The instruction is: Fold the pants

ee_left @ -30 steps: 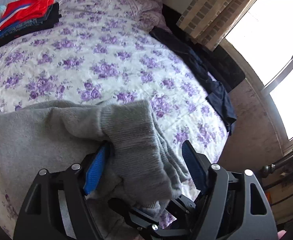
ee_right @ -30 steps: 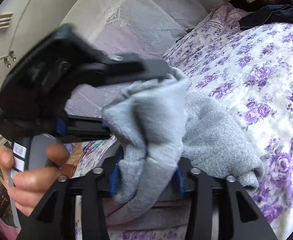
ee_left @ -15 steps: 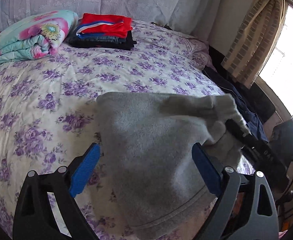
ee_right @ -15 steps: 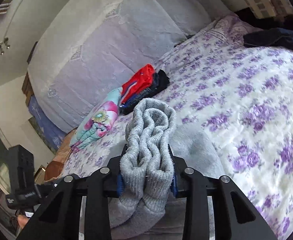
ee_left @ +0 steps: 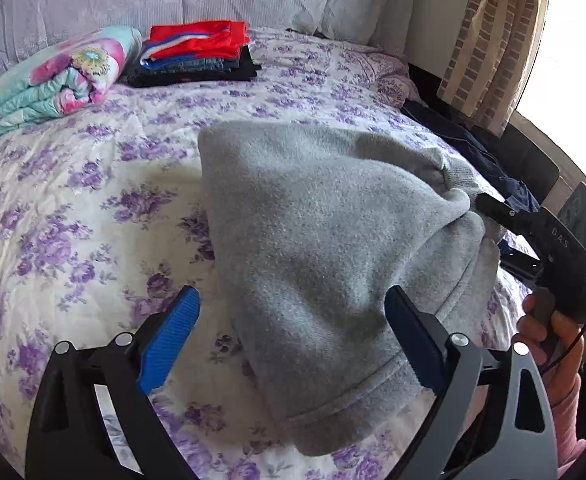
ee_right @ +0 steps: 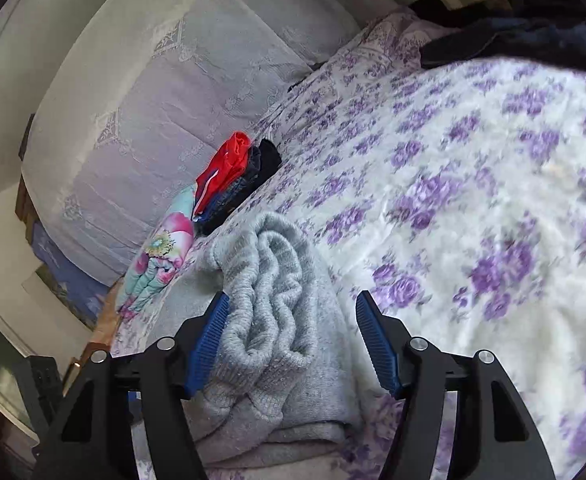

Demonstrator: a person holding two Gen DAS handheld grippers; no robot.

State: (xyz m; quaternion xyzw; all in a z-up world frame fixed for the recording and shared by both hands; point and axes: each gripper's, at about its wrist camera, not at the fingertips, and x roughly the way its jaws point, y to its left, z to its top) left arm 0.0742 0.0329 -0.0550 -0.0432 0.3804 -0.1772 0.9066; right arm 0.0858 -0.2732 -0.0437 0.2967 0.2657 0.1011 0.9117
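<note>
Now the right gripper point(ee_right: 291, 340) has just been opening: the ribbed cuff of the gray pants point(ee_right: 269, 300) sits bunched between its fingers, touching the left blue pad point(ee_right: 209, 344) but clear of the other, so it looks released. The left gripper point(ee_left: 289, 340) stands wide and empty, with the folded pants point(ee_left: 325, 240) lying between and beyond its fingers on the flowered bedspread point(ee_left: 73, 200), probably set down to settle the fold. Farther off, a stack of folded clothes point(ee_left: 197, 54) waits beside a rolled blanket point(ee_left: 49, 76).
</note>
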